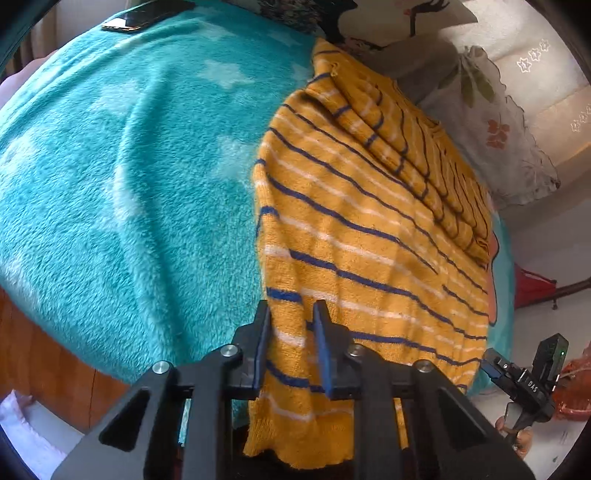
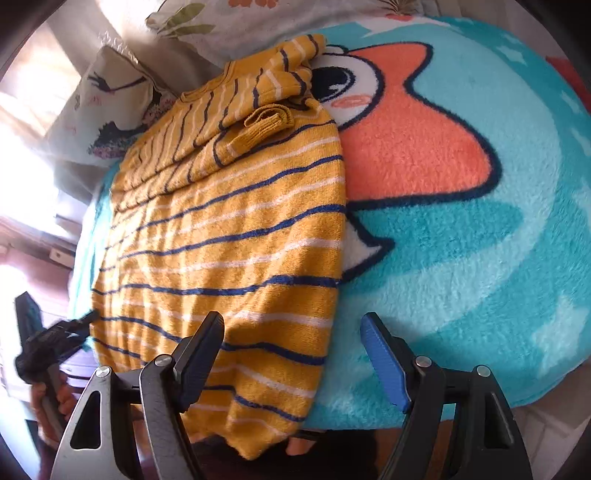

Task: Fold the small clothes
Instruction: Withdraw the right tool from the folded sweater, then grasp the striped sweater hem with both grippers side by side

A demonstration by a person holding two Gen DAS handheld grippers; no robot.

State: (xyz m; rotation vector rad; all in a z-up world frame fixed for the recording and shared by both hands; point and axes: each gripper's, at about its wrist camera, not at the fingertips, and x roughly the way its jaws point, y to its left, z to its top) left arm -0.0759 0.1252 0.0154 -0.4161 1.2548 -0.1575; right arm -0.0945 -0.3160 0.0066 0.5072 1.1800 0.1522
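Observation:
A yellow sweater with blue and white stripes lies flat on a teal fleece blanket, its sleeves folded across the chest. Its hem hangs over the blanket's near edge. My left gripper is at the hem's left corner, its jaws narrow and shut on a fold of the knit. In the right wrist view the sweater fills the left half, and my right gripper stands open over its lower right corner. One finger is above the knit and the other above the blanket. Nothing is pinched there.
A dark phone lies at the blanket's far edge. Patterned pillows sit beyond the sweater's collar. The right gripper shows at the left view's lower right. The left gripper, held by a hand, shows at the right view's left.

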